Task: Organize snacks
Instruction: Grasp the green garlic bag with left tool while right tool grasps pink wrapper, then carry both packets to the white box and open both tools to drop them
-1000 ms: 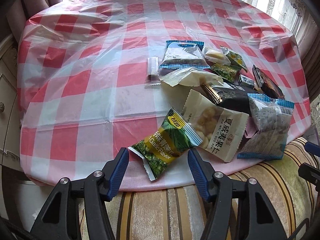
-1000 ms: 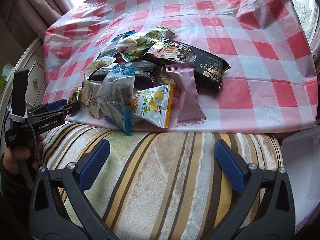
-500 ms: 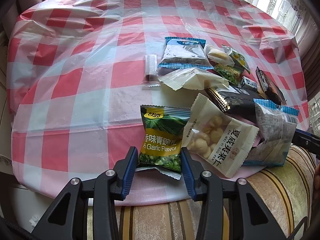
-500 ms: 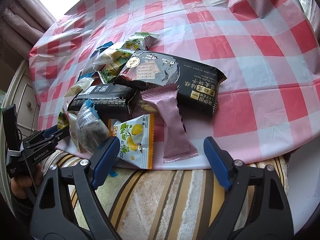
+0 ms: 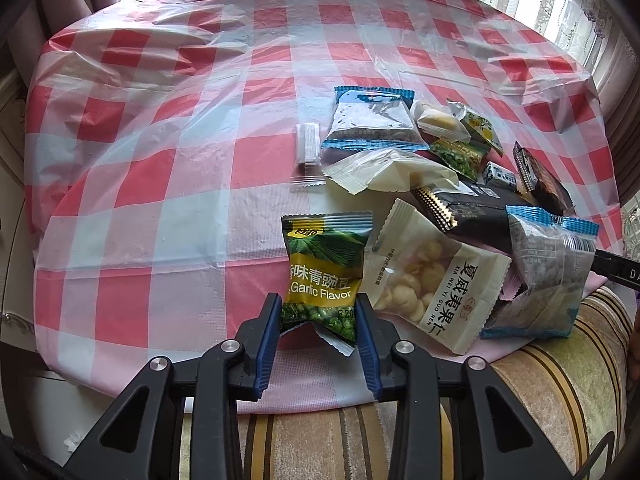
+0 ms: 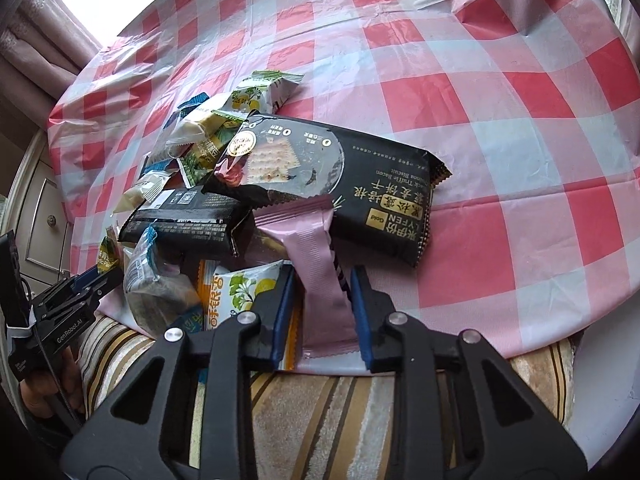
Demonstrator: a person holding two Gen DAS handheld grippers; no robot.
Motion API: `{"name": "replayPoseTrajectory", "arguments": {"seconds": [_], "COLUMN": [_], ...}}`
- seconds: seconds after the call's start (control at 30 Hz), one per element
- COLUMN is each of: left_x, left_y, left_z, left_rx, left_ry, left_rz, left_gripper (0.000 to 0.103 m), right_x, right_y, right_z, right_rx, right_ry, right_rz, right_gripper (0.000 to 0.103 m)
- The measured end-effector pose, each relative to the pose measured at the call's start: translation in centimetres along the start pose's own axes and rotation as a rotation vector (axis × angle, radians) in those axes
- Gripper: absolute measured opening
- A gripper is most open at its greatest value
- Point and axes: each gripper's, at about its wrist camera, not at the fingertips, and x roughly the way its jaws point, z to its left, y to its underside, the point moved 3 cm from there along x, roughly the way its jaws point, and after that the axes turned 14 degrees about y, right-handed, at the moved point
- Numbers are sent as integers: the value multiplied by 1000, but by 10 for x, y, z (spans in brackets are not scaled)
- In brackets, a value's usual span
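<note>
A green and yellow garlic-pea packet [image 5: 324,264] stands on end at the near edge of the checked tablecloth [image 5: 160,184]. My left gripper [image 5: 318,304] has its blue pads pressing the packet's lower sides while the jaws are closing. In the right wrist view a long pink packet [image 6: 316,248] lies at the front of the snack pile, its far end resting on a black cracker pack [image 6: 340,176]. My right gripper [image 6: 323,280] is shut on the pink packet's near half. The left gripper [image 6: 100,278] also shows at the left edge there.
Several more snacks are piled on the cloth: a white nut packet [image 5: 432,284], a clear blue-edged seed bag [image 5: 548,268], a lemon-print packet [image 6: 236,292], a small clear sachet [image 5: 308,156]. A striped cushion [image 5: 540,400] lies below the table edge.
The left jaws narrowed onto the pea packet, which swung from slanted to upright. The right gripper moved forward from over the cushion to the pink packet and its wide jaws shut on it.
</note>
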Motion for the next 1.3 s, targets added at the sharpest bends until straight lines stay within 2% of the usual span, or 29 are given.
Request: {"name": "replayPoseTrajectory", "arguments": {"seconds": [0.23, 0.57, 0.7, 0.9, 1.03, 1.17, 1.3], "left_x": [-21, -52, -62, -59, -45, -25, 1], "left_y": [-1, -2, -10, -20, -20, -14, -3], "left_z": [-6, -44, -73, -137, -193, -252, -305], "left_rx": [4, 29, 86, 201, 293, 380, 442], "left_ry": [-45, -25, -2, 77, 154, 250, 353], "left_rz": [-63, -149, -175, -169, -142, -90, 1], "left_gripper": [35, 35, 35, 35, 35, 35, 35], "right_x": [-15, -45, -54, -66, -71, -69, -61], "right_y": [5, 15, 21, 33, 43, 58, 78], "right_z": [-5, -31, -51, -91, -128, -169, -210], "right_rx": [10, 62, 105, 183, 240, 305, 377], "right_ry": [-8, -40, -60, -83, -53, -4, 30], "right_rz": [-52, -128, -139, -148, -156, -151, -125], "right_gripper": [24, 23, 23, 23, 23, 23, 23]}}
